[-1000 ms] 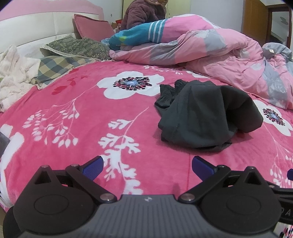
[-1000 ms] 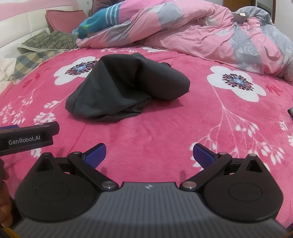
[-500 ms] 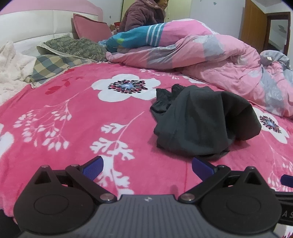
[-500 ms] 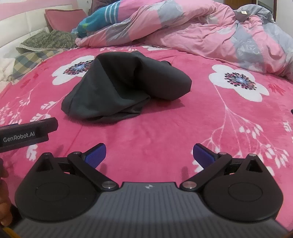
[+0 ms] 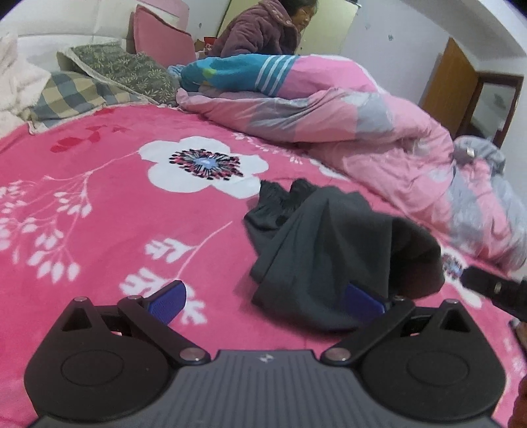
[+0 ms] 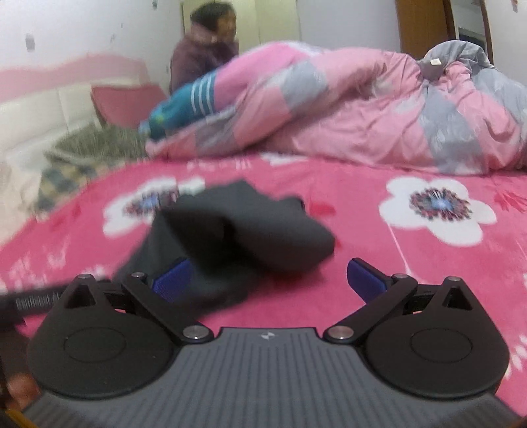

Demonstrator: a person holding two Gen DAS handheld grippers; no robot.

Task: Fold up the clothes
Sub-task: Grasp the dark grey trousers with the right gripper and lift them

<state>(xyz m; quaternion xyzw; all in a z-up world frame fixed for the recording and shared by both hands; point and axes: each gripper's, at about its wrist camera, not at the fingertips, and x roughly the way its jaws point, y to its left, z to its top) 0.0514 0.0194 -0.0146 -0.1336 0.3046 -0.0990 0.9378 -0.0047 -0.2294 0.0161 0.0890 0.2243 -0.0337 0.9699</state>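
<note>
A crumpled dark grey garment (image 5: 336,250) lies on the pink flowered bedspread (image 5: 115,204). In the left wrist view my left gripper (image 5: 265,298) is open; its right fingertip (image 5: 362,299) sits at the garment's near edge and its left fingertip is over bare bedspread. The blurred right wrist view shows the garment (image 6: 250,230) just ahead of my open right gripper (image 6: 269,281), whose left fingertip (image 6: 173,283) overlaps the cloth. Nothing is held between either pair of fingers. Part of the right gripper's body (image 5: 494,289) shows at the right edge.
A bunched pink and grey quilt (image 5: 346,118) fills the back and right of the bed. Pillows (image 5: 125,69) and a checked cloth (image 5: 69,95) lie at the back left. A person in a purple jacket (image 5: 260,29) sits behind the quilt. A wooden door (image 5: 451,85) stands at the far right.
Both grippers have moved forward and low, up to the garment's near edge. The right wrist view has tilted up and blurred. The garment keeps its shape and both grippers stay open.
</note>
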